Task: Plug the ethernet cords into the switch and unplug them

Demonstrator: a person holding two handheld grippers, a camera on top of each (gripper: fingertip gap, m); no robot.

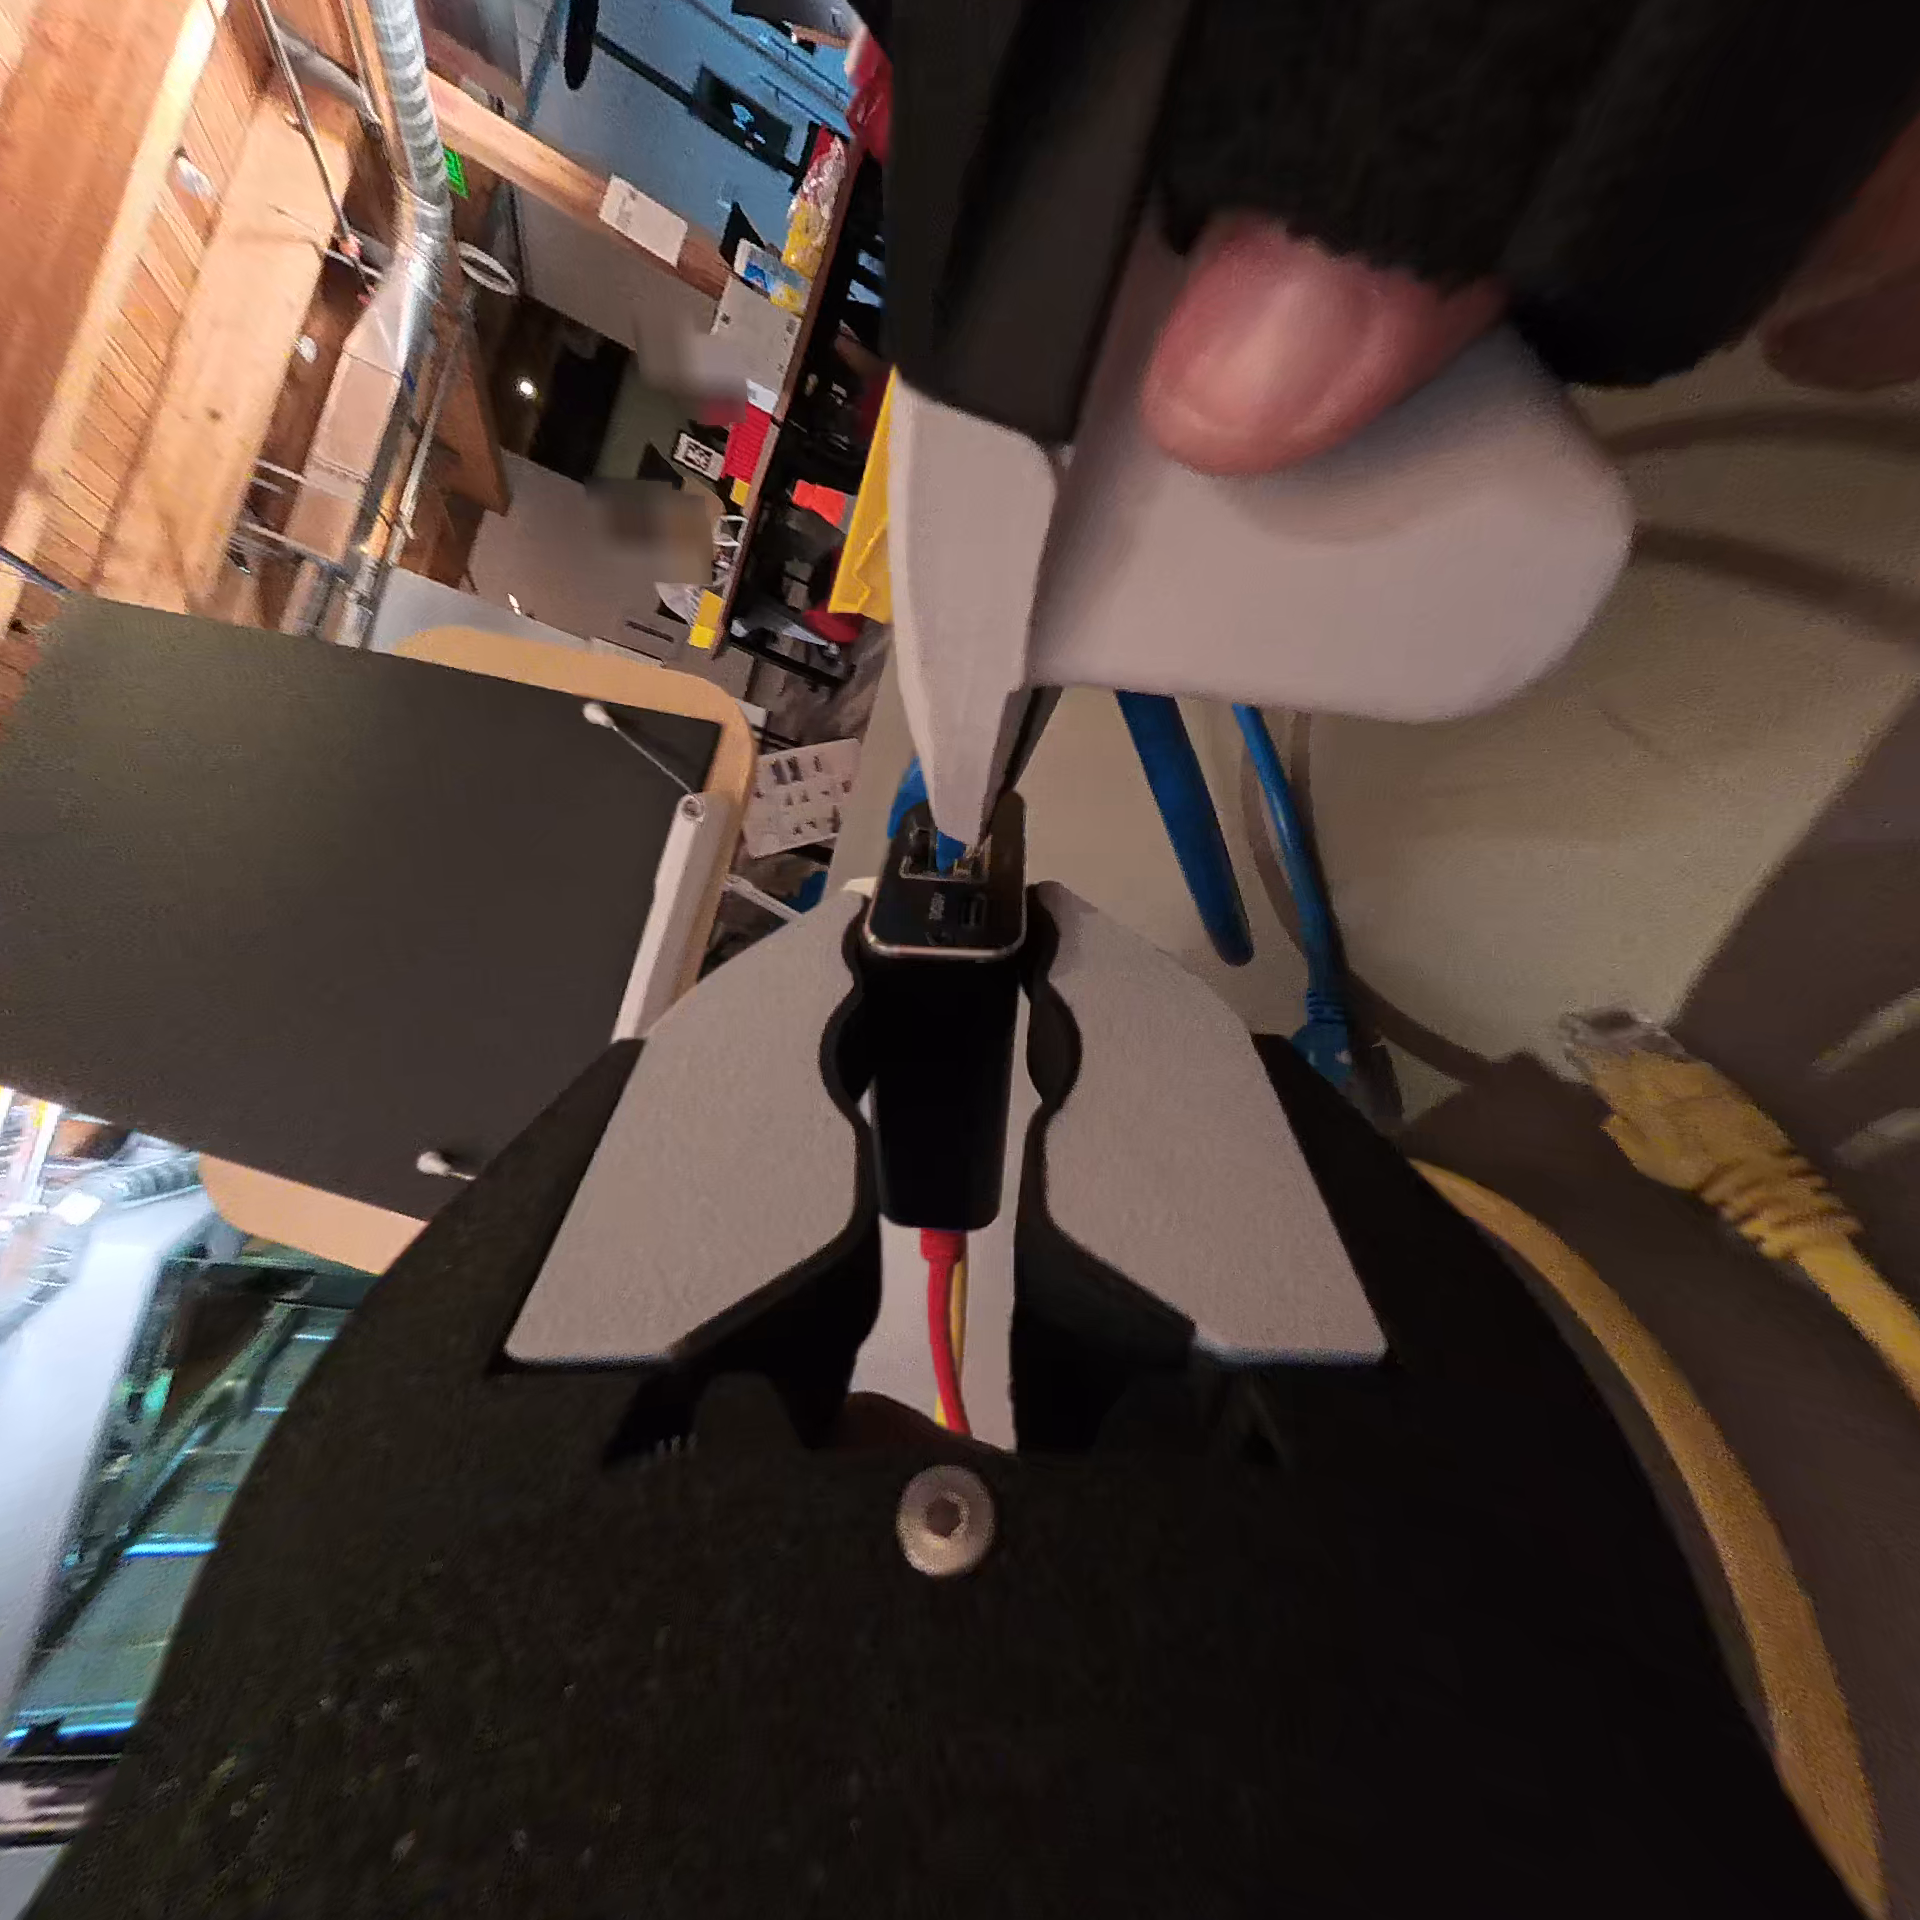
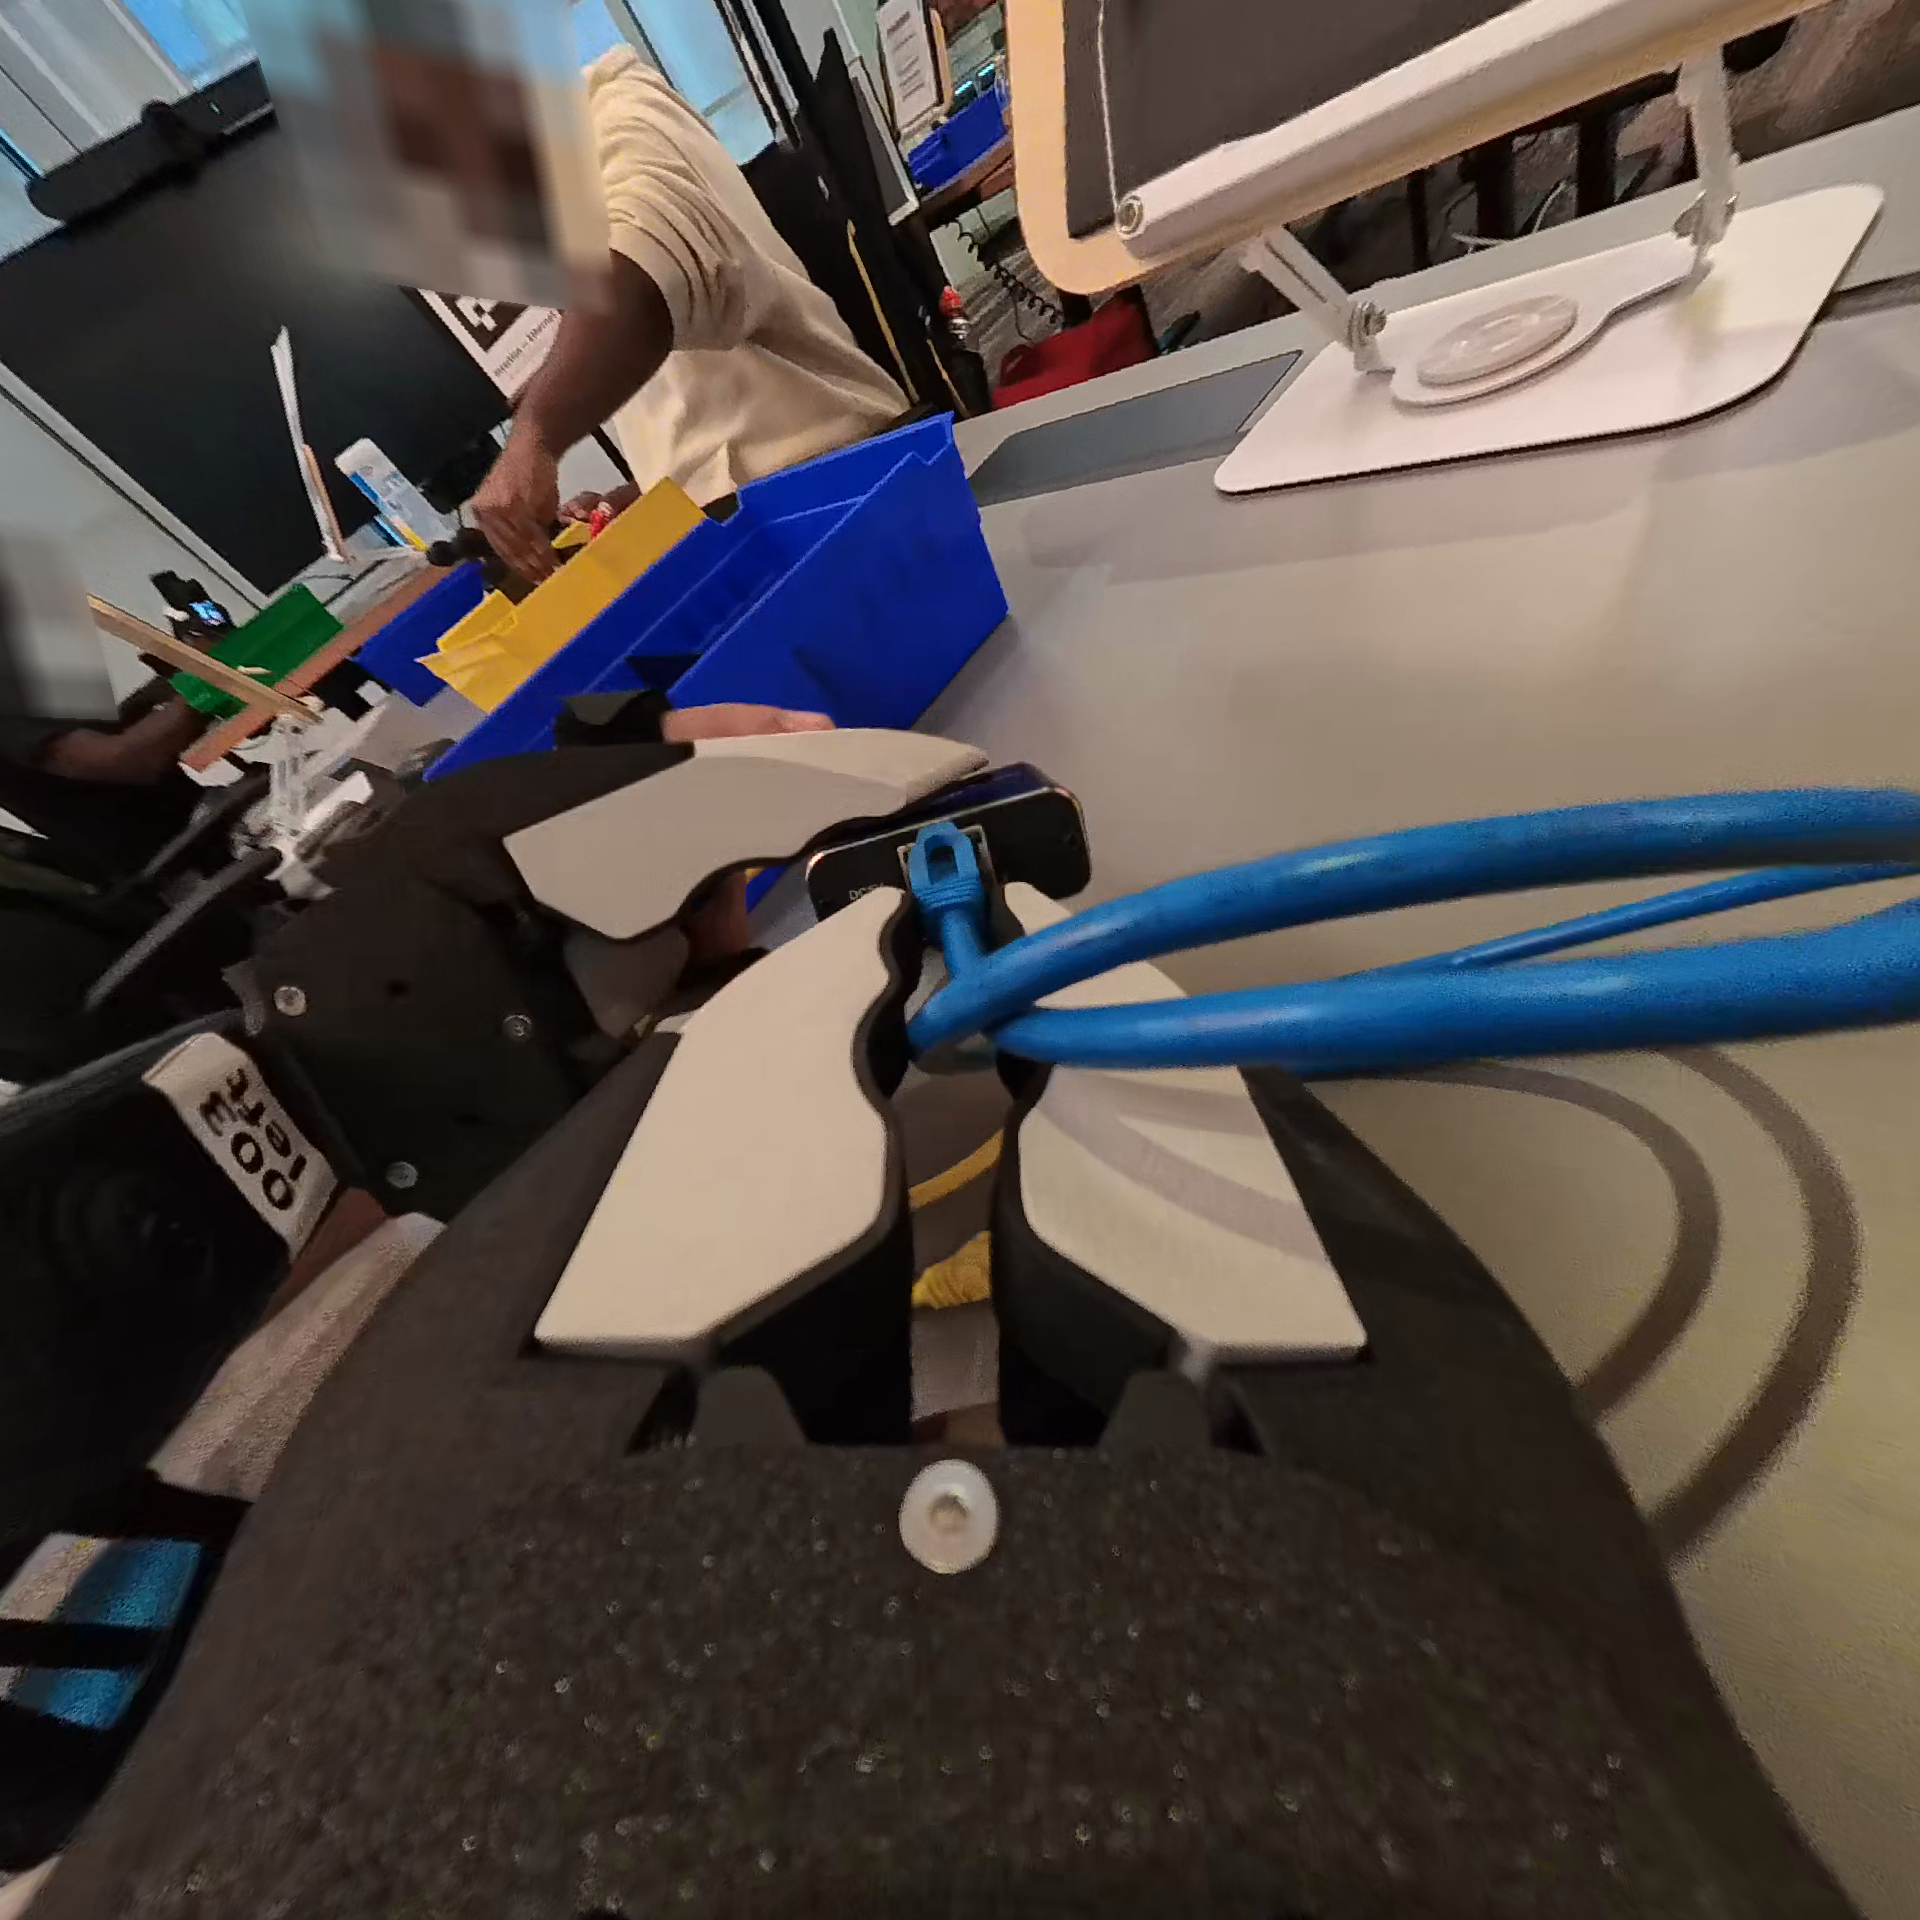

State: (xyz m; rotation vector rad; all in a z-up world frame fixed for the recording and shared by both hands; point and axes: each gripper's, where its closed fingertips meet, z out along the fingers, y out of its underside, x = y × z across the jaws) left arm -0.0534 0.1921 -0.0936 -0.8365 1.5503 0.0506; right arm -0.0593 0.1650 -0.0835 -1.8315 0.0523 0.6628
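Note:
My left gripper (image 1: 940,925) is shut on the small black switch (image 1: 935,1070) and holds it with its ports facing away. My right gripper (image 2: 951,920) is shut on the blue ethernet cord (image 2: 1455,997) just behind its plug (image 2: 940,873), which sits at a port of the switch (image 2: 1049,821). In the left wrist view the right gripper's fingertips (image 1: 971,810) come down from above onto the port face. I cannot tell how deep the plug is seated. The left gripper's finger (image 2: 748,790) shows beside the switch in the right wrist view.
A loose yellow cord with its plug (image 1: 1704,1143) lies at the right, and a red cord (image 1: 940,1320) runs under the switch. Blue bins (image 2: 831,623) and a yellow bin (image 2: 582,592) stand behind on the grey table (image 2: 1351,675). A white tablet stand (image 2: 1538,353) is at the back right; a person (image 2: 727,312) works nearby. The grippers are tip to tip, or close to it.

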